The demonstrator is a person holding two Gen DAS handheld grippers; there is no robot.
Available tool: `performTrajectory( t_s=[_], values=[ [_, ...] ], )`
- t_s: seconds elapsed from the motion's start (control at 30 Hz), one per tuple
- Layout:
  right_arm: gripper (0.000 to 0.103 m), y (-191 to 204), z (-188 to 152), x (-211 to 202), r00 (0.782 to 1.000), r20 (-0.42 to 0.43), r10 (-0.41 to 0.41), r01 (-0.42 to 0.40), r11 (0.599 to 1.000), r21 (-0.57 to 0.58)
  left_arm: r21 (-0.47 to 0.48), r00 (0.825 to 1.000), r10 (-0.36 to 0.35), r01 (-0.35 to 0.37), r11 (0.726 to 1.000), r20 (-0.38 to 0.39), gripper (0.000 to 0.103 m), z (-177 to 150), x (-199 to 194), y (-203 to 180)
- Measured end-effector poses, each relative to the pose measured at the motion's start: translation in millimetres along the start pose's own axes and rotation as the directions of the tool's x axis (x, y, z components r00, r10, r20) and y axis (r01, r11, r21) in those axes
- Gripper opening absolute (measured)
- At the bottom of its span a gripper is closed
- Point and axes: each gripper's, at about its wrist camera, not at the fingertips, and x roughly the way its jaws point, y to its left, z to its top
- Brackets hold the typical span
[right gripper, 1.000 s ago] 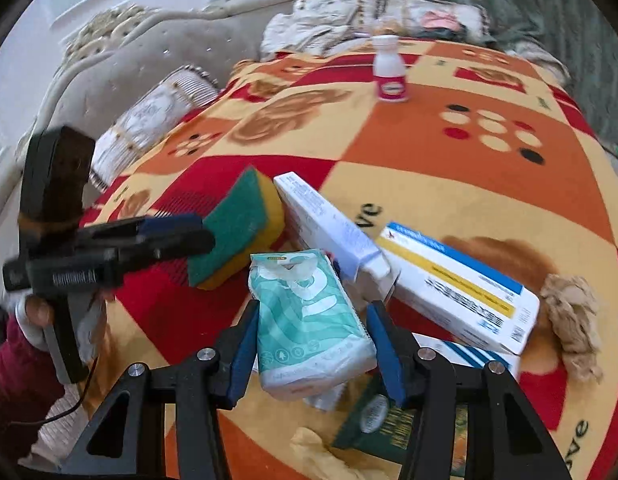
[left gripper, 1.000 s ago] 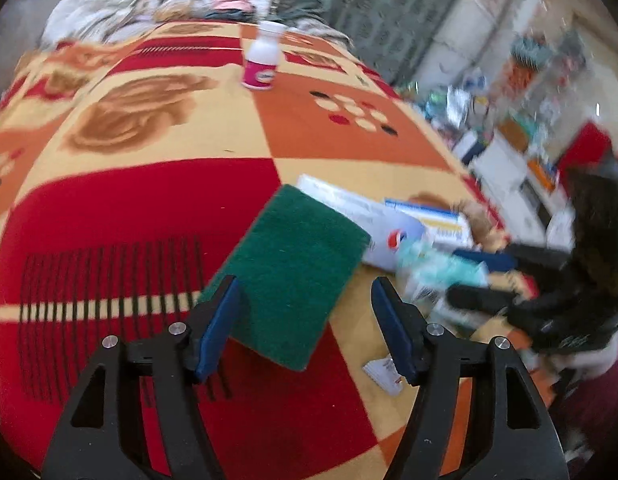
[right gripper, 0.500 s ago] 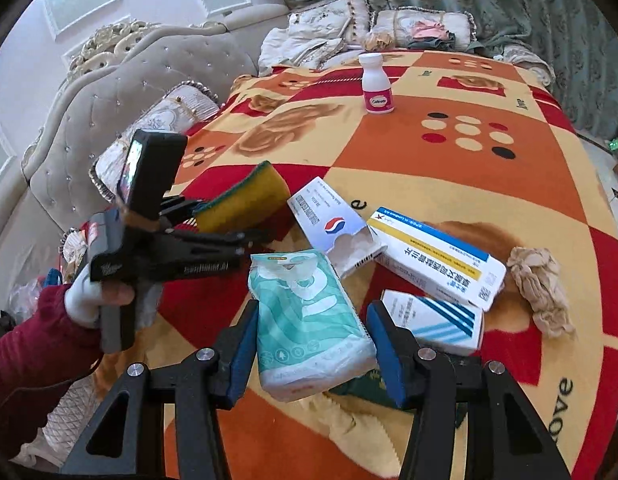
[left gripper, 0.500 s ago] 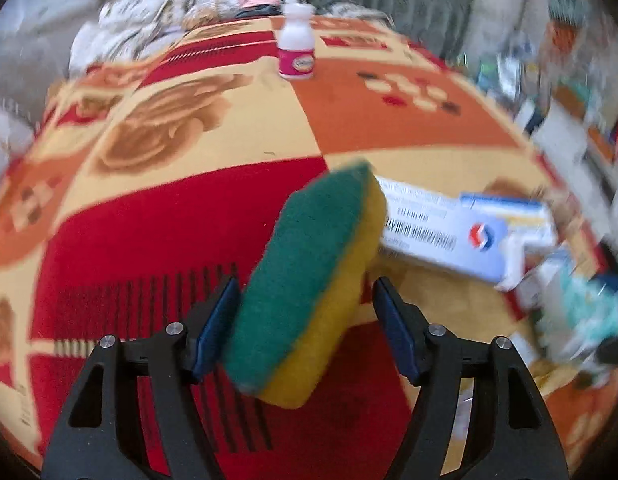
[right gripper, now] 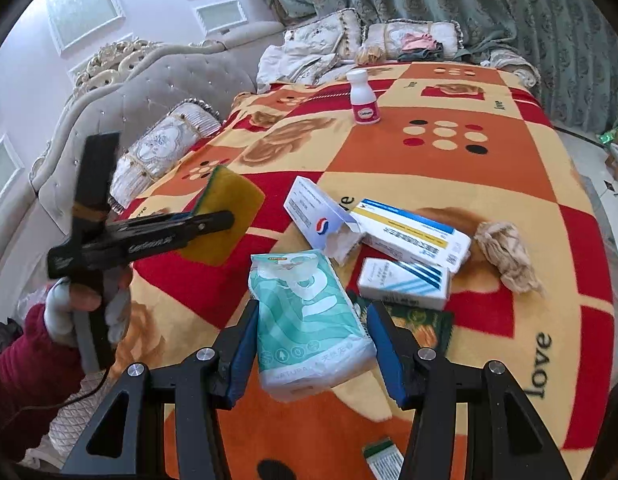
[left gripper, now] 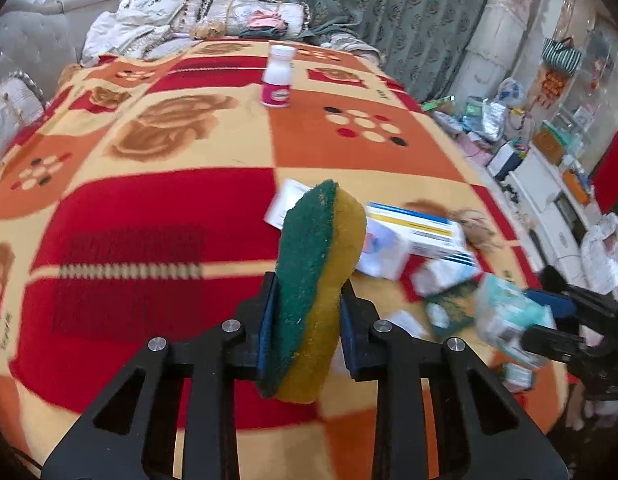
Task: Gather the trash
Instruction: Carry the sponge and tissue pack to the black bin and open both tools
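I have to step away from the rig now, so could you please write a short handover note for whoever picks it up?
Left gripper: jaws have just been closing and now pinch the sponge, lifted off the blanket.
Right gripper: holds the tissue pack clear of the blanket.
Still lying on the blanket: three boxes, a crumpled rag, a green packet, and a white bottle standing farther back.
No bin is in view.
Left: drop both held items, then collect the rest.

Dark green packet [right gripper: 423,320] half hidden under tissue pack [right gripper: 309,320].
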Motion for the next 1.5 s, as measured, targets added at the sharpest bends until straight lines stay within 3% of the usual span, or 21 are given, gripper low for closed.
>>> performTrajectory(
  t_s=[0.33,0.73,1.13,1.5],
  values=[
    [0.052,-23,-29,-51,0.997,0.055,-0.049,0.048,0.999,0.018,0.038,0.993,-0.121,0.121,0.992,0.000,0.025,-21,-27,-87],
    [0.052,-84,-69,-122,0.976,0.117,-0.184,0.169,0.977,0.128,0.115,0.958,-0.278,0.284,0.952,-0.067,0.025,-25,-8,-209],
    [0.052,-165,-105,-180,0.931,0.127,-0.341,0.296,0.913,0.283,0.146,0.919,-0.368,0.387,0.911,-0.144,0.025,-23,22,-299],
    [0.052,-234,-132,-211,0.889,0.102,-0.446,0.363,0.824,0.435,0.131,0.877,-0.429,0.462,0.877,-0.217,0.026,-31,58,-373]
  ],
)
